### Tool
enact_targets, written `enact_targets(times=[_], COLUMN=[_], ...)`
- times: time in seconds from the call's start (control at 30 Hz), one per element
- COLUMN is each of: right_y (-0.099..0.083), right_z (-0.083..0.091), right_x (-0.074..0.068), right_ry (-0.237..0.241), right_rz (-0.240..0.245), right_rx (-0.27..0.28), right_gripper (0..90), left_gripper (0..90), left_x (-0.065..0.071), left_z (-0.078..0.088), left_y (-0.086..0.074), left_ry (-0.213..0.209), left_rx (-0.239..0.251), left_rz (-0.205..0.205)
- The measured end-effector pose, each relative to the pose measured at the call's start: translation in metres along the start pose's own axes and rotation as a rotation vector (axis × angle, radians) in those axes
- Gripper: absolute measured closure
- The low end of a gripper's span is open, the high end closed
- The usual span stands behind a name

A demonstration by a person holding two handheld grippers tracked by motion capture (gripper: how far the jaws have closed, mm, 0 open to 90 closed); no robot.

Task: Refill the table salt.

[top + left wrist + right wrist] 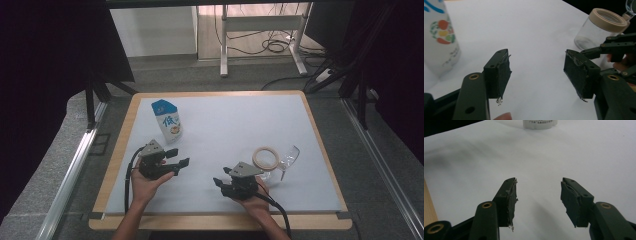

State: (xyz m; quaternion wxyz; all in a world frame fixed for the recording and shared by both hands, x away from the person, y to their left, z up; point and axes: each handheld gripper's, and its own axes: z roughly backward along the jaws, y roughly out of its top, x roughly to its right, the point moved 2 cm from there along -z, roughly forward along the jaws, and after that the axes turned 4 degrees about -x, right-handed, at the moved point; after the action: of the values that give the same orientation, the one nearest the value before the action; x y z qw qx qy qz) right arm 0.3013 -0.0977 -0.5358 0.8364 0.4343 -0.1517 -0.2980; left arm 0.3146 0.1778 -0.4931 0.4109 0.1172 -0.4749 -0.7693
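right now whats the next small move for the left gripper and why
Probably ease the left gripper toward the milk carton, the nearest thing to it. Its jaws stand open with nothing between them, and in the left gripper view the carton sits off to the side, so it likely needs to turn to face it.

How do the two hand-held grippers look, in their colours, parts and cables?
Both the left gripper and the right gripper are black, each with a grey three-cornered plate on top and a black cable trailing toward the table's near edge. The left gripper view and the right gripper view show flat jaws with brass-coloured pivot rings and dark pads frayed at the edges. The forearms are bare, with no sleeves visible.
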Motion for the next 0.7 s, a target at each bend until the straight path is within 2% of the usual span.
enact_targets(times=[0.4, 0.7], right_y=[0.001, -0.001], right_z=[0.000, -0.001], right_x=[-0.001, -0.001], right_ry=[0.012, 0.005], right_rz=[0.004, 0.008], right_rx=[-0.002, -0.010], right_gripper=[46.8, 46.8], left_gripper=[39.7, 42.5], left_x=[-0.032, -0.062], left_z=[0.014, 0.013], left_y=[0.000, 0.013], left_ry=[0.109, 0.186], left_rx=[0.042, 0.060], left_rz=[0.064, 0.078])
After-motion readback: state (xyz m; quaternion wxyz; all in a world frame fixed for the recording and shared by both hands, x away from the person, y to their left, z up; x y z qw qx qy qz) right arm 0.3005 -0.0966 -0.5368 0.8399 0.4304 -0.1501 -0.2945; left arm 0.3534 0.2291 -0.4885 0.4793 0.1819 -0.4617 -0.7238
